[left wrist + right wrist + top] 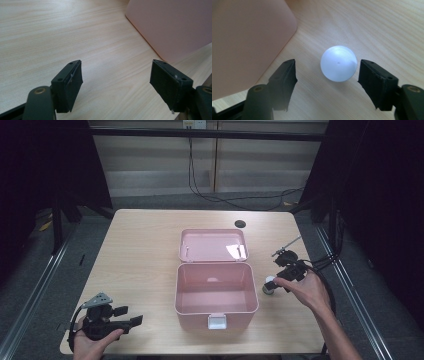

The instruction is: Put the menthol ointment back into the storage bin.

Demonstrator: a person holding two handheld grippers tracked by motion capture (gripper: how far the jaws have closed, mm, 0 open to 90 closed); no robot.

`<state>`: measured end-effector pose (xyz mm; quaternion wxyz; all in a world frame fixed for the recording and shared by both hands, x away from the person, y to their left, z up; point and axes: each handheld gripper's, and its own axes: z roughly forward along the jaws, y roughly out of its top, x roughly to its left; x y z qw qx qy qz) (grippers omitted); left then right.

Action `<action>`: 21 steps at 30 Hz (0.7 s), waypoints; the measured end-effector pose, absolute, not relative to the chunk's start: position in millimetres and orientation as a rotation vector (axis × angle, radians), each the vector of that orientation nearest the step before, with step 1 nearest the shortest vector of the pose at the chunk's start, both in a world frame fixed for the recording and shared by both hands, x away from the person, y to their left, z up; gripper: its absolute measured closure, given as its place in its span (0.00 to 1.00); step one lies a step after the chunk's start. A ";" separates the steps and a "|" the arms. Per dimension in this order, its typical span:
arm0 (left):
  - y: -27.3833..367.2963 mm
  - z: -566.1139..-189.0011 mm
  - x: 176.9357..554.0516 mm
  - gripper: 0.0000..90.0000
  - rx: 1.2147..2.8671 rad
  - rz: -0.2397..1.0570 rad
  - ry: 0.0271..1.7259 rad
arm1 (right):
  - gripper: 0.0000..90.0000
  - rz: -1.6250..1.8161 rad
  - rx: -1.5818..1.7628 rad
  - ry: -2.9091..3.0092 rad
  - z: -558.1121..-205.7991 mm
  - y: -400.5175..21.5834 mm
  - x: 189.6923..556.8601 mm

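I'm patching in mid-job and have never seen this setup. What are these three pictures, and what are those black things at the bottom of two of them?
There is no robot: a person holds a hand-held gripper in each hand. The high view looks down on the table. On it stands an open pink box, lid folded back, with nothing visible inside. The other two pictures come from cameras riding on the grippers; the black shapes are each gripper's own jaws. The left gripper is open over bare wood near the box, holding nothing. The right gripper is open around a white ball on the table beside the box, not yet gripping it.
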<state>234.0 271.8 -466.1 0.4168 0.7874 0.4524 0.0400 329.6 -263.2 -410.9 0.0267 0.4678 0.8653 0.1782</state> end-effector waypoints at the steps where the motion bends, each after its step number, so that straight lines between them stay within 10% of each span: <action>1: 271.6 -466.2 233.9 0.29 1.977 0.100 1.136 | 0.38 0.535 1.440 2.677 -410.3 -262.4 331.3; 21: 272.0 -466.7 234.3 0.29 1.975 0.092 1.141 | 0.47 0.290 1.413 2.776 -419.9 -250.6 353.7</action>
